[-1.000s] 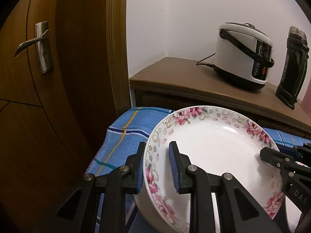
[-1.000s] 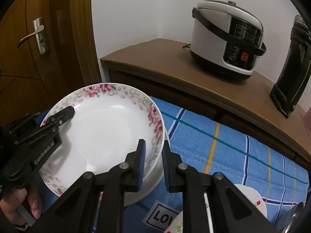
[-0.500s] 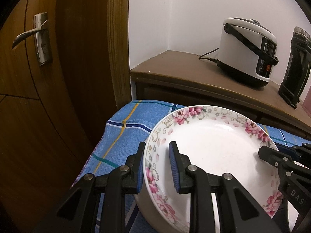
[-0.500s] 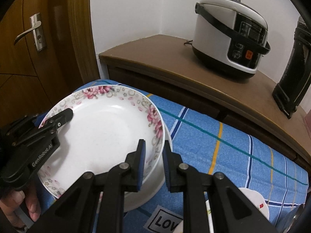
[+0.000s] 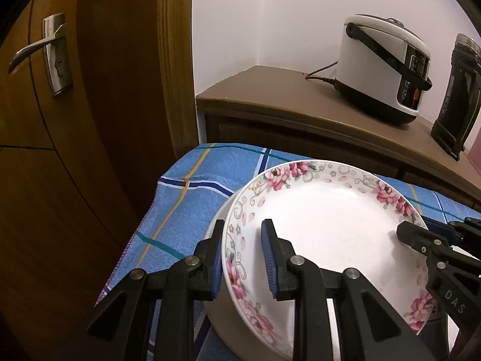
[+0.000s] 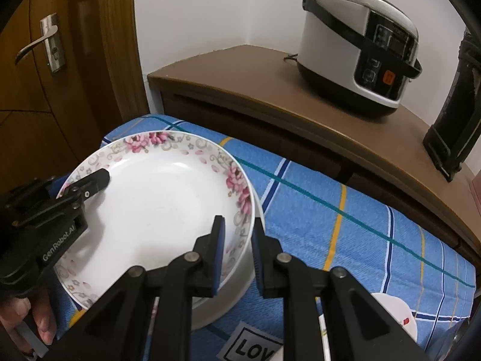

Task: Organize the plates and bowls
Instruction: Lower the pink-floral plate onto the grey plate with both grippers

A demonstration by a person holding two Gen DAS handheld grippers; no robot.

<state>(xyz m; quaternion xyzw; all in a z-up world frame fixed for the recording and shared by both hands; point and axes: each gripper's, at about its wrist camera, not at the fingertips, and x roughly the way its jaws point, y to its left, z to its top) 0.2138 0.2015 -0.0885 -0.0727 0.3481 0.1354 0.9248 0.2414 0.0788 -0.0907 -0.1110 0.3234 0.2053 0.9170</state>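
One blue plaid cloth [image 6: 345, 210], wood cabinet [image 6: 240, 78] behind, door [image 5: 45, 120] left

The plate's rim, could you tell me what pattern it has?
Pink flowers with grey-gold scrolls on white, on the plate; clearest in the left wrist view.

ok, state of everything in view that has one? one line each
floral plate: gripped at opposite rims by both grippers, sitting in the white bowl
white bowl: upright under the plate, over the blue cloth
left gripper: shut on the plate and bowl rim
right gripper: shut on the plate and bowl rim
door: closed, as far as visible
rice cooker: lid shut, cord attached
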